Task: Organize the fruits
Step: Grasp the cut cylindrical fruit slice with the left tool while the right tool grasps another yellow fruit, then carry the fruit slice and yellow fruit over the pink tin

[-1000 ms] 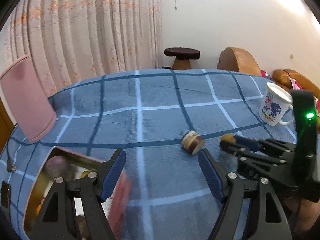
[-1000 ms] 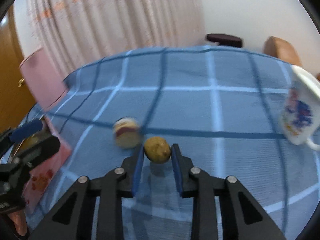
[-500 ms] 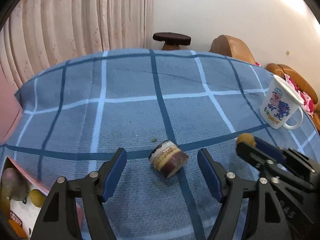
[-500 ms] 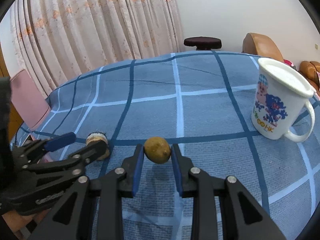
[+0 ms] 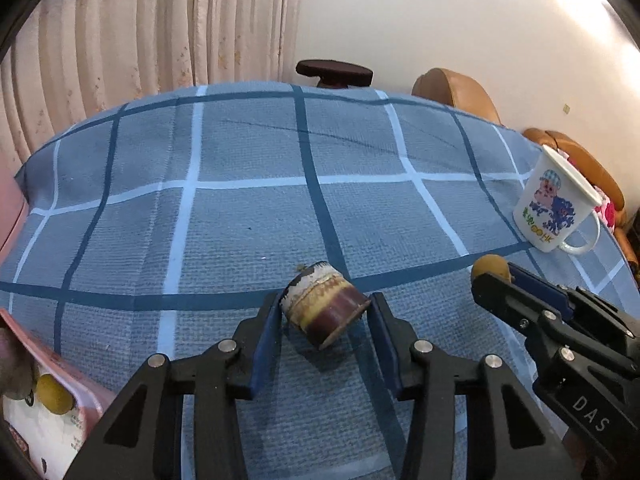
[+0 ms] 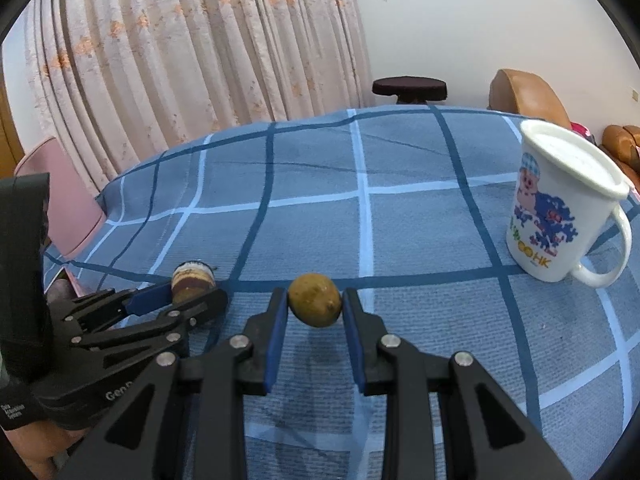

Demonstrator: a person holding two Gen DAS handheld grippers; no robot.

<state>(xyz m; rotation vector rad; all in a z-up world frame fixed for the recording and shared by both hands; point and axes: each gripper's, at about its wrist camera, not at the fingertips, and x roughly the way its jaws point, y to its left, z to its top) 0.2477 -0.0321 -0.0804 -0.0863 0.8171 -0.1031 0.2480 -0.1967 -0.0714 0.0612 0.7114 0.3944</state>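
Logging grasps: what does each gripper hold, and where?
Right gripper: small brown fruit, pinched at its sides. Left gripper: closing around purple-brown chunk; firm hold unclear.

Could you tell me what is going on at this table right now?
A person is sorting fruit with two handheld grippers. The right gripper is shut on a small yellow-brown fruit, held above the blue checked tablecloth. The left gripper brackets a purple-and-cream cut fruit piece lying on the cloth. A pink box holding other fruit sits at the left.
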